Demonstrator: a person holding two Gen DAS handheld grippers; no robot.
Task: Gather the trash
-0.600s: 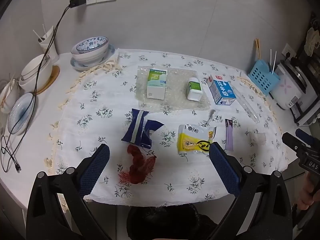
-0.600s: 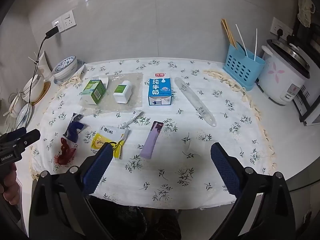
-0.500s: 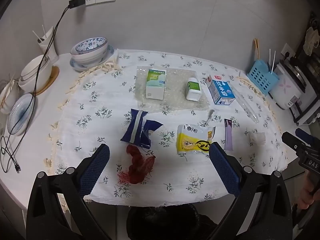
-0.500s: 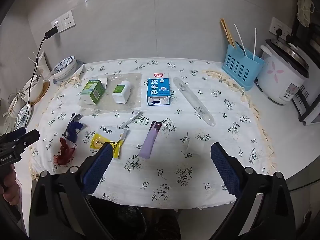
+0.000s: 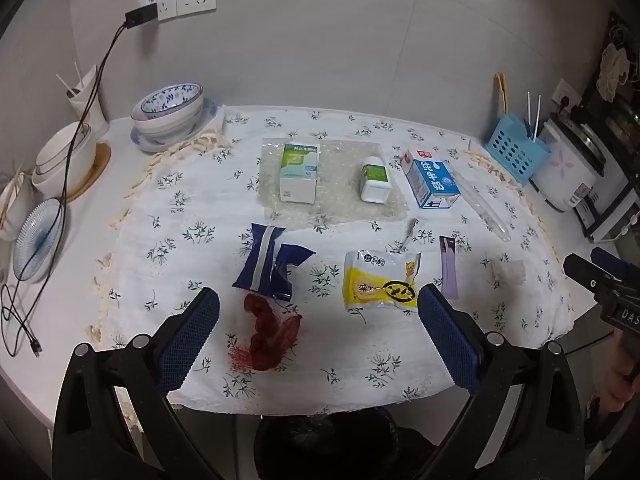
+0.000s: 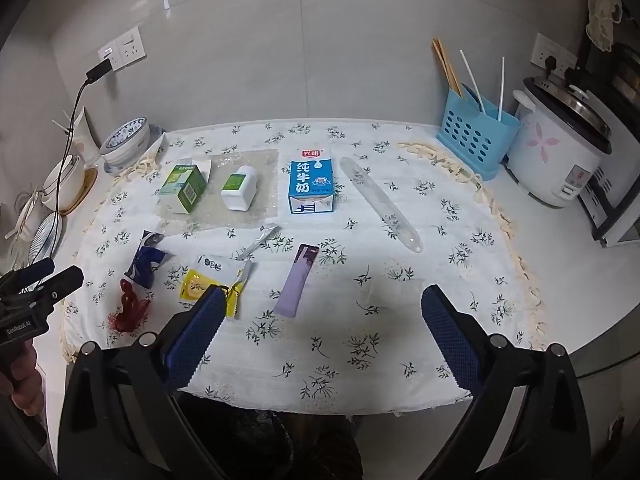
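As far as I can judge, nothing has been collected yet: every scrap lies out on the flowered cloth over the worktop (image 5: 120,216), and the dark bin (image 5: 320,444) with its black liner sits below the near edge, its contents too dim to read. Both pairs of my fingers hang above that near edge, spread wide with nothing between them: the left gripper (image 5: 318,340) over the red net scrap (image 5: 270,338), the right gripper (image 6: 320,336) over a bare stretch of cloth beside the purple sachet (image 6: 298,282).

Left to pick up, by my reckoning: the red net, the torn dark blue wrapper (image 5: 270,266) just behind it, the yellow snack packet (image 5: 378,280), the purple sachet, a small silver torn strip (image 6: 260,242), a crumpled white tissue (image 5: 508,272) near the right edge, and a long clear plastic sleeve (image 6: 380,204). Farther back lie the blue milk carton (image 6: 311,186), a green and white box (image 5: 299,172) and a small white bottle (image 5: 375,179), the latter two on a clear sheet; whether those count as trash I cannot tell.

So the job stands at its very start.
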